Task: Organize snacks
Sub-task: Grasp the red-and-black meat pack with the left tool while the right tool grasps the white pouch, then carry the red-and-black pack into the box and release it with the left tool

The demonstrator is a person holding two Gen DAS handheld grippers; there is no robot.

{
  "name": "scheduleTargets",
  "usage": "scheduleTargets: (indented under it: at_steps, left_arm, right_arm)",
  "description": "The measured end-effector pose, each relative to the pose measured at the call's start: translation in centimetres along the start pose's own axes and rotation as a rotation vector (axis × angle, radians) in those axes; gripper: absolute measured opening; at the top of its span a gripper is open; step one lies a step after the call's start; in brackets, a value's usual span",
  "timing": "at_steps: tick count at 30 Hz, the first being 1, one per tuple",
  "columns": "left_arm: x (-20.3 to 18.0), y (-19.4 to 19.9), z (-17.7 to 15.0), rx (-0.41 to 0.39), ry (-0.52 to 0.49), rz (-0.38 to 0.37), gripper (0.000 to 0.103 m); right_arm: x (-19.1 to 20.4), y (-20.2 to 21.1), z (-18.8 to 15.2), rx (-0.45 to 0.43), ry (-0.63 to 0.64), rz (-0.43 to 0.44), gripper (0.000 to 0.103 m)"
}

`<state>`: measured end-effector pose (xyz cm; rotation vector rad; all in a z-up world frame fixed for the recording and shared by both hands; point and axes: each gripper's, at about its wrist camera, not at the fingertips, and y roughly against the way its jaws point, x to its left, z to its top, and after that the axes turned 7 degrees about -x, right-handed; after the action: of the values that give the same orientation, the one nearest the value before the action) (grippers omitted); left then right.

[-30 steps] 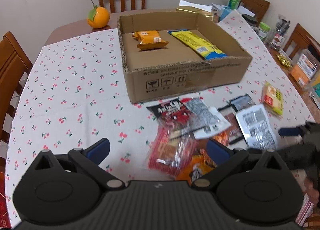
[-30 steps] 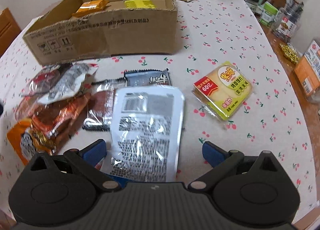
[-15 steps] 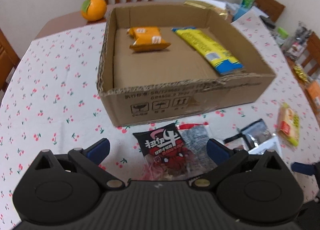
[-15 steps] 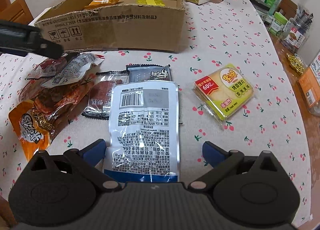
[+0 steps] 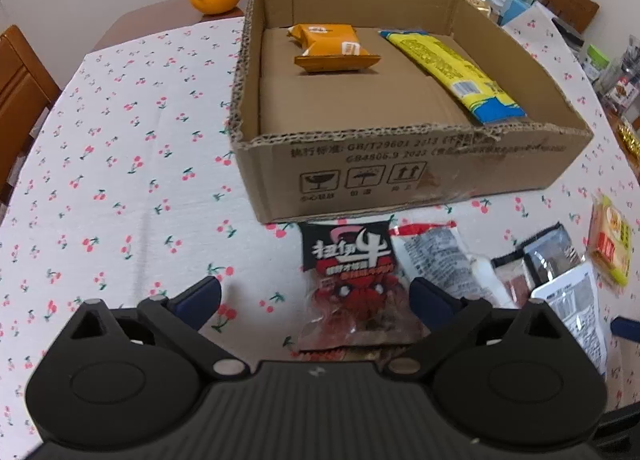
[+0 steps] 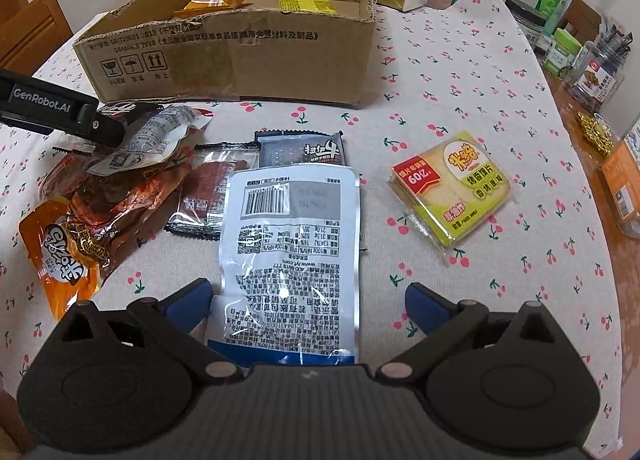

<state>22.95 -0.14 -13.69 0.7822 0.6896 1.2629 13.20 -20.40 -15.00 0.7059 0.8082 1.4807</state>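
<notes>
Two snacks only lie in the open brown cardboard box [image 5: 400, 108]; left gripper [image 5: 316, 296], jaws closing around the black-and-red crinkly foil packet [image 5: 356, 284] on the tablecloth, risks snagging overlapping neighbours, while right gripper [image 6: 308, 300] hangs spread over the white printed pouch [image 6: 292, 252].

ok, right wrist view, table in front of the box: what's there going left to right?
Orange snack bag → dark red jerky packet → white pouch with the barcode → yellow cracker pack.
</notes>
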Motion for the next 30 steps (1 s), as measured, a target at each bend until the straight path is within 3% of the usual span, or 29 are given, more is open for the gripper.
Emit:
scheduleTargets:
  at_steps: [4,13,16,23,30]
  left_arm:
    - [-0.6,-0.6,0.2,0.005,0.004,-0.011,0.075]
    - [-0.9,-0.9,0.3,0.002,0.014,-0.043,0.054]
    - [-0.8,-0.9,0.4,0.001,0.024,-0.053,0.051]
    - [-0.6,-0.8,0.3,-0.003,0.025,-0.066,0.049]
    - [-0.3,-0.3,0.3,-0.014,0.01,-0.071,0.048]
  right_arm:
    - [0.0,0.0,-0.1,0.0,0.0,0.001,0.103]
    - [0.5,-0.5,0.6,-0.002,-0.002,-0.005,0.103]
    - [0.8,-0.4,0.5,-0.011,0.008,0.005,0.1]
    - [1.0,0.2,0.8,-0.031,0.011,0.01,0.079]
    - [0.8,0.4,0.9,-0.029,0.003,0.012,0.076]
